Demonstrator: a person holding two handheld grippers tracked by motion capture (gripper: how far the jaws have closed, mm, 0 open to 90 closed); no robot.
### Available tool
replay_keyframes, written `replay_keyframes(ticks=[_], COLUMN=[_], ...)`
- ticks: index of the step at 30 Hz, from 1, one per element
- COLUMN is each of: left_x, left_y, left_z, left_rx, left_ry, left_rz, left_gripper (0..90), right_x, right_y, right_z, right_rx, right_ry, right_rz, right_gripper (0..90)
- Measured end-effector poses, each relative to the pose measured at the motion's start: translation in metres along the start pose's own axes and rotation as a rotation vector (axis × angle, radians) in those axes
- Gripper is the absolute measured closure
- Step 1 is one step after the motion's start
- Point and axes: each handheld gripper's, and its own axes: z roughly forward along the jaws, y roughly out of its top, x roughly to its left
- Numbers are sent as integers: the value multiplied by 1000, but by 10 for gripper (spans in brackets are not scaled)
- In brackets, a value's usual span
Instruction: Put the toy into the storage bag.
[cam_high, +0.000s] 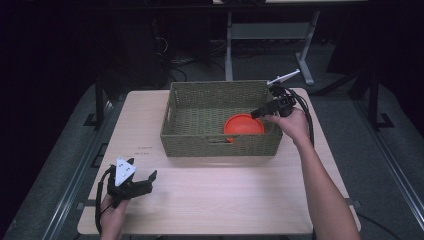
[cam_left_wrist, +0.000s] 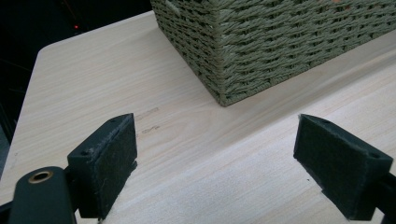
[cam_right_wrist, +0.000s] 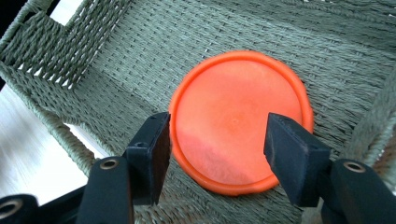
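The left claw (cam_high: 150, 179) rests low on the near left part of the table (cam_high: 210, 200), jaws spread wide with nothing but bare wood between them. From its own view the basket (cam_left_wrist: 280, 46) lies ahead and to the right, its woven corner nearest, well apart from the pads (cam_left_wrist: 109, 158). This hand is far from the work.

The right claw (cam_high: 256, 114) is the one that matters. It hangs over the basket's right end, pointing down and inward past the rim (cam_high: 220, 86). Its jaws stand parted, released, gripping nothing. Just beyond and below the tips lies the disc (cam_right_wrist: 240, 119), flat on the basket floor. In the right gripper view the two pads (cam_right_wrist: 156, 149) frame its near edge, one to each side, but they sit above it rather than on it; I see no contact. So the disc is straight ahead of this claw and slightly under it, close, while the left claw is well away across the table.

The disc is round, so it has no long axis to line up with. It is bright orange, shallow, with a raised lip around a smooth, paler middle, like a plastic lid or small plate. It lies toward the right, near side of the basket, close to the wall. Lying flat like that, I'd judge its rim hard to catch from above.
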Motion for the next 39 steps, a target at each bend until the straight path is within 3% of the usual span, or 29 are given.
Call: replay_keyframes(ticks=[6, 11, 26, 39], left_x=[0, 0, 0, 0], left_y=[0, 0, 0, 0], left_z=[1, 1, 0, 0], left_rx=[0, -2, -4, 4], left_ry=[0, -4, 1, 0], left_rz=[-2, 1, -4, 2], left_gripper=[128, 128, 128, 128], right_x=[5, 6, 13, 10], right_y=[-2, -4, -26, -41], right_z=[-8, -13, -38, -50], right_rx=[-17, -29, -73, -94], right_ry=[-4, -3, -6, 13], right_rz=[-34, -33, -83, -94], right_gripper=[384, 372, 364, 348])
